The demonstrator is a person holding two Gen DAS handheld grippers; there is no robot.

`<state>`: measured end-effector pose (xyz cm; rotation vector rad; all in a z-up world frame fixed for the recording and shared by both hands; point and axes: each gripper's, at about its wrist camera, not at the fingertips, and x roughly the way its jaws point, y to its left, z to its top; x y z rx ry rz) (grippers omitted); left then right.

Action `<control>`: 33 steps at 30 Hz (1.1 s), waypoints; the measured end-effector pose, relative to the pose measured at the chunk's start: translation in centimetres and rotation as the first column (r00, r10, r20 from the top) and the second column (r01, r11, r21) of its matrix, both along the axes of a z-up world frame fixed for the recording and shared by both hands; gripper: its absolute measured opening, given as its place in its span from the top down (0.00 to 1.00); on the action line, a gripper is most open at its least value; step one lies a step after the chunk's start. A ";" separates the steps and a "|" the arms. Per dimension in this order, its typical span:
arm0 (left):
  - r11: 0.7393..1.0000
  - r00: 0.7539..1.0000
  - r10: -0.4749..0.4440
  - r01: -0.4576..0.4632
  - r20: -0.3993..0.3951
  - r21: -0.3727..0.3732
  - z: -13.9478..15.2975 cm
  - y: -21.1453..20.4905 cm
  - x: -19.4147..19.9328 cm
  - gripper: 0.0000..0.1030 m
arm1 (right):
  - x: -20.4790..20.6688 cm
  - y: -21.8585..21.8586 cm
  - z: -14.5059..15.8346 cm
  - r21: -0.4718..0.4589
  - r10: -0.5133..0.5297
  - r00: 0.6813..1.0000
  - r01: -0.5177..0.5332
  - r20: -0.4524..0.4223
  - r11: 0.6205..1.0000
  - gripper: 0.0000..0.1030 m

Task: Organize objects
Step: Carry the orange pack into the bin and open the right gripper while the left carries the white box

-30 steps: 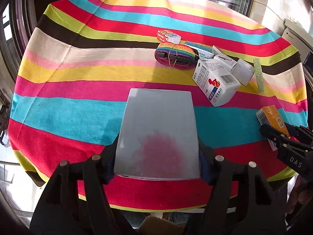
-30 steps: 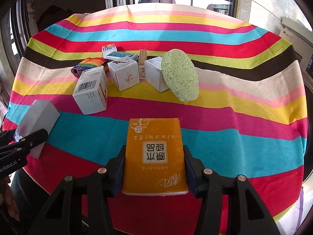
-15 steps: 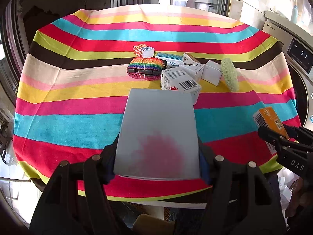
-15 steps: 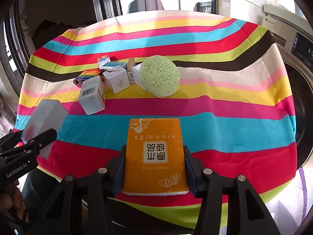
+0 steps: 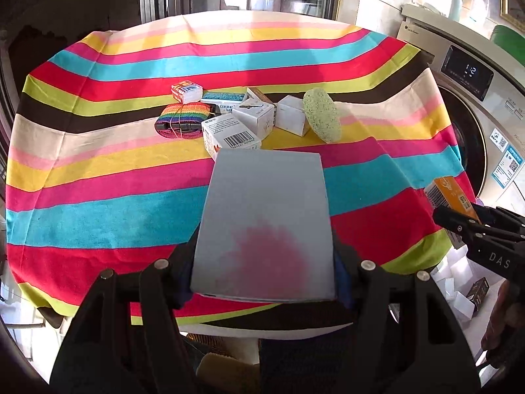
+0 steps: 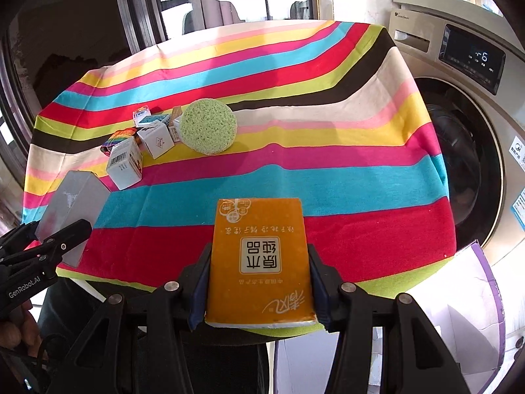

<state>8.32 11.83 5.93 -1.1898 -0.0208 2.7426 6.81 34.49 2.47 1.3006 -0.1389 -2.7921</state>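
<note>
Holding a pack in each hand right now, so you've got nothing free to grab with. Your left gripper (image 5: 265,264) is clamped on the grey packet (image 5: 265,226), pads pressing its two long sides near the bottom edge. Its long axis runs straight up the frame, away from you, pointing at the cluster in the upper middle of the left wrist view. Your right gripper (image 6: 259,290) is closed the same way on the orange tissue pack (image 6: 261,259), squeezed on both long sides, also pointing up the frame.

The bit that matters: both packs hang over the near edge of the striped tablecloth (image 5: 98,177), at the bottom of each frame, well apart from the pile. The pile sits upper middle in the left view: the barcode box (image 5: 231,133), the rainbow strap (image 5: 182,120), the white cube box (image 5: 290,115) and the green sponge (image 5: 321,116) leaning on it.

From the left view the grey packet's far edge lines up nearly dead on with the barcode box, so I'd guess the left hand is the nearer one. In the right view the pile sits off to the upper left, sponge (image 6: 209,126) closest, so that hand likely needs to swing left too.
</note>
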 end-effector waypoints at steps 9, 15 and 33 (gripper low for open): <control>0.990 0.991 -0.137 0.137 -0.001 0.019 1.3 4.1 0.2 0.33 | 2.5 5.5 0.6 -0.001 -0.127 0.992 0.127 0.005 0.992 0.49; 0.959 0.959 -0.283 0.283 0.020 0.021 1.5 8.6 0.4 0.33 | 4.4 8.3 0.6 0.004 -0.184 0.983 0.184 0.007 0.983 0.49; 0.762 0.764 -0.645 0.640 0.026 0.092 0.1 17.6 4.9 0.32 | 9.3 15.3 -1.2 0.042 -0.352 0.934 0.350 0.059 0.936 0.48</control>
